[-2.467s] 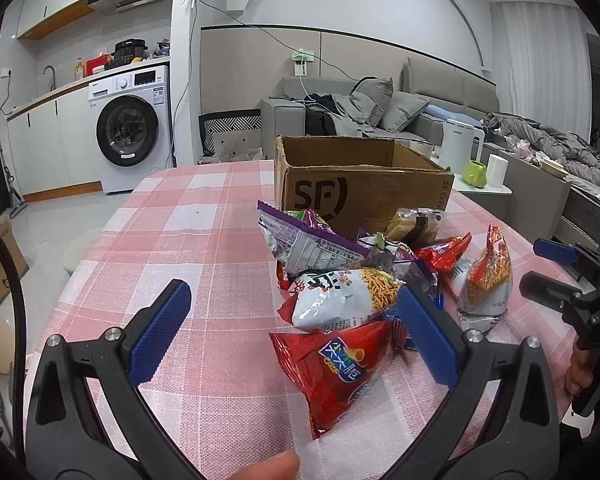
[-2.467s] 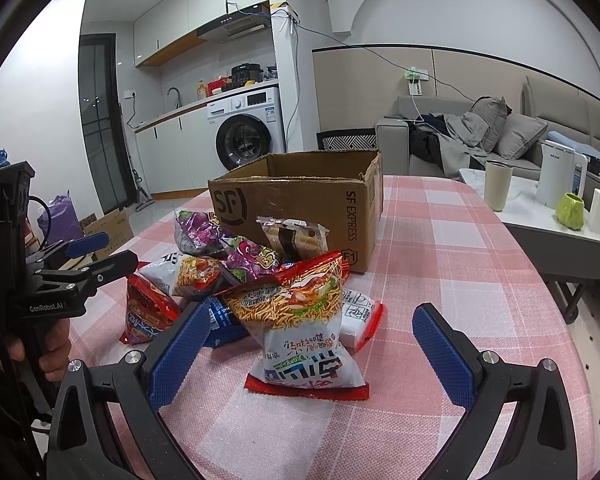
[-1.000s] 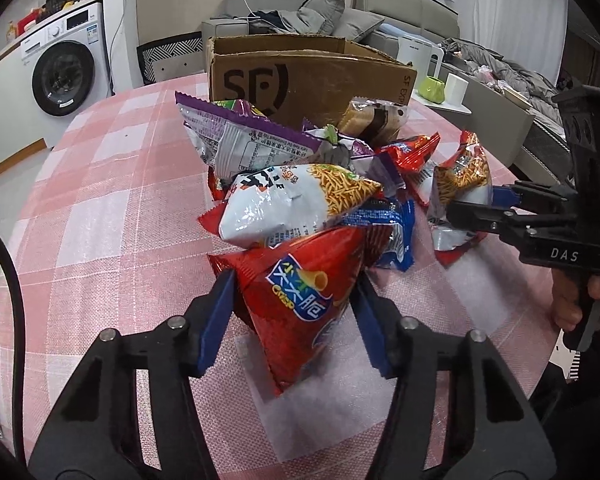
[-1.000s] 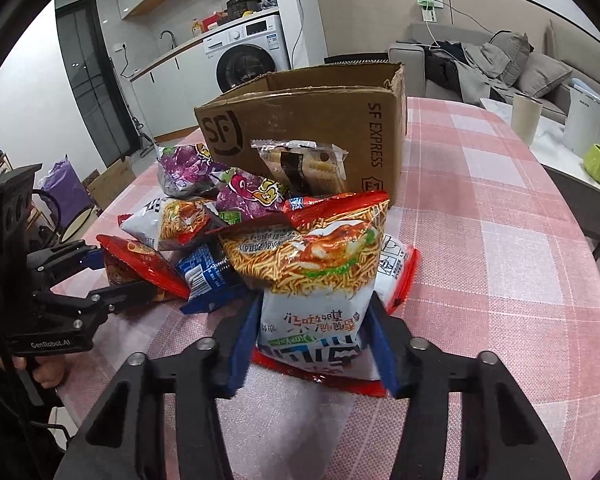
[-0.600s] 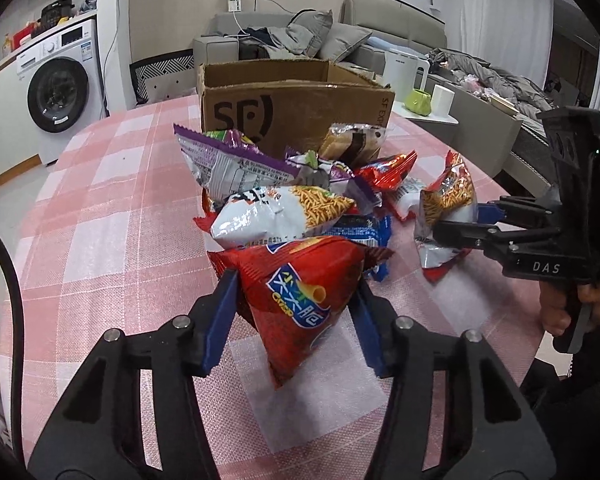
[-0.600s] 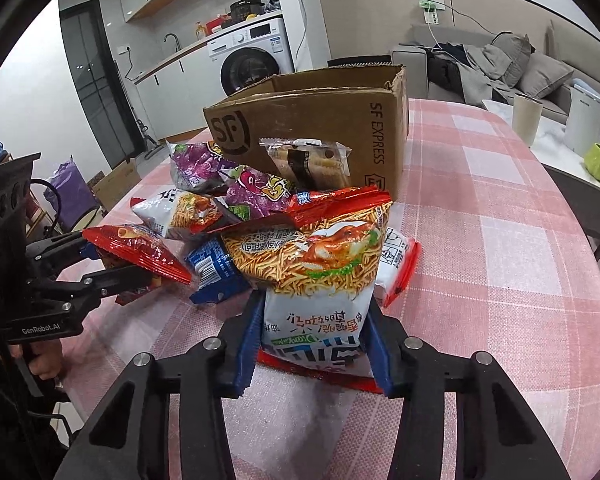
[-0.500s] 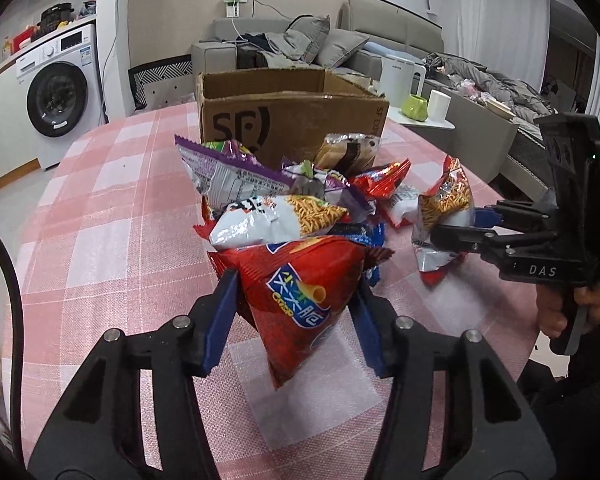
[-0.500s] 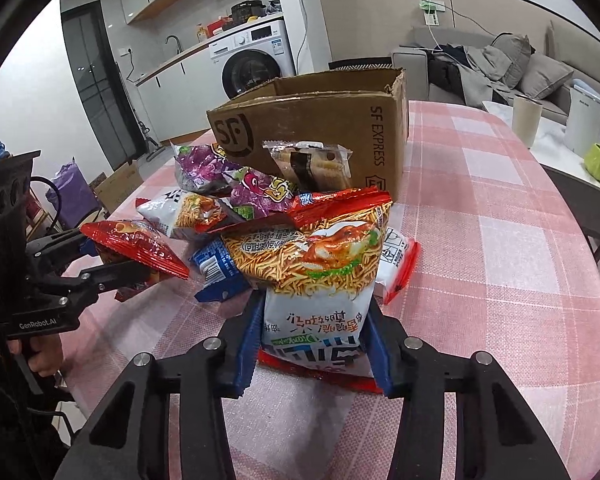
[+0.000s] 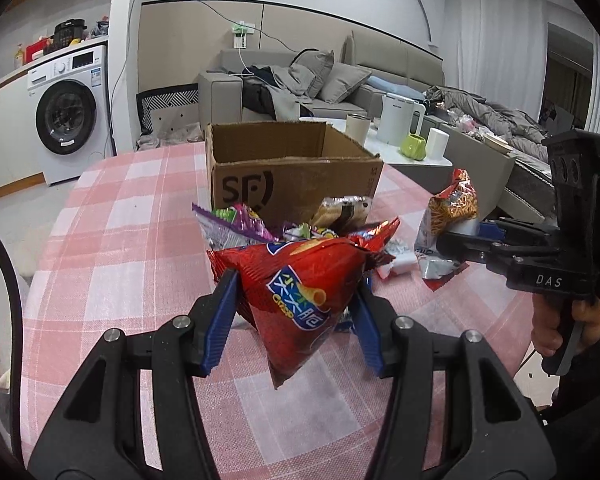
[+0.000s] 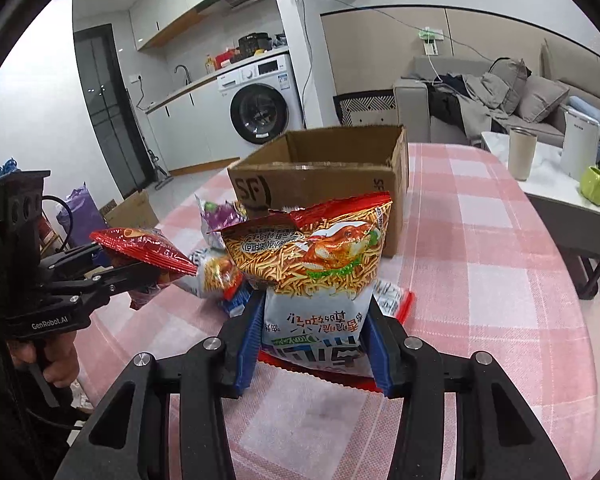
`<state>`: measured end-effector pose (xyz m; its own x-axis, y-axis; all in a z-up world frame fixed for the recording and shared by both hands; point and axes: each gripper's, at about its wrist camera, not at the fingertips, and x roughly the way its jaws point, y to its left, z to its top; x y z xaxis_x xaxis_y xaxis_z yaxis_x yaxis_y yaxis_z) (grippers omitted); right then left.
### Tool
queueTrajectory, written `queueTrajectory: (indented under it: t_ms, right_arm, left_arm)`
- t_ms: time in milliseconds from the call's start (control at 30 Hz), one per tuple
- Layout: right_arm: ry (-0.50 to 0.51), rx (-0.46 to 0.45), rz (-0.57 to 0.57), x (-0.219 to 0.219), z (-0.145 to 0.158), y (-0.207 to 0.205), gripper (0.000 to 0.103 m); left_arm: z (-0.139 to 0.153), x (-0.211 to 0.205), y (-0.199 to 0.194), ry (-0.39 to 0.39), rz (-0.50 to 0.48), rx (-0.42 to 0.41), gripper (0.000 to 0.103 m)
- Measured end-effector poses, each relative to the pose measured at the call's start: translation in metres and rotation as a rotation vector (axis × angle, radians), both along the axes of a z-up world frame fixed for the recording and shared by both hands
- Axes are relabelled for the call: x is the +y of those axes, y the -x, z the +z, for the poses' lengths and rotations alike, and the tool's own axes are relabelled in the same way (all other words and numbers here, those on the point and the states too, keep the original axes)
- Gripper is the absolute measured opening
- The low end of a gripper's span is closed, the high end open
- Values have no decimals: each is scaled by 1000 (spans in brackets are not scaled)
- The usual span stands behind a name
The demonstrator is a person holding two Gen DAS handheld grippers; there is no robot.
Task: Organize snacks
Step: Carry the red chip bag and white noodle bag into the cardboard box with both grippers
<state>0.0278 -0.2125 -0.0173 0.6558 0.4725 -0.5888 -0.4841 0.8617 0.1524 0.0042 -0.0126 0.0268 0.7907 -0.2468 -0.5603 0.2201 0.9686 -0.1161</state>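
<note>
Two snack bags lifted, box ahead

My left hand-held gripper [image 9: 294, 320] clamps the red crisp bag [image 9: 300, 292], my right hand-held gripper [image 10: 314, 344] the noodle-snack bag [image 10: 320, 264], both above the surface [image 9: 120, 240]; I should clear the cardboard box [image 9: 292, 168] rim before releasing.

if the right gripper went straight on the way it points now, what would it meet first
Probably the cardboard box: the right gripper, shut on the noodle snack bag, points at its near wall. Depth is unclear.
</note>
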Motion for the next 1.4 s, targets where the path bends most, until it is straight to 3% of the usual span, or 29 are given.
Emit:
queueTrajectory:
  t_ms: [533, 1033, 1400]
  right_arm:
    - [-55, -69, -13, 12, 50, -32, 47]
    - [-88, -111, -56, 28, 71, -75, 47]
    - [-90, -102, -77, 40, 71, -116, 47]
  left_arm:
    - [38, -3, -37, -4, 53, -82, 52]
    - [59, -1, -98, 20, 101, -110, 51]
    - [56, -6, -150, -3, 131, -103, 52]
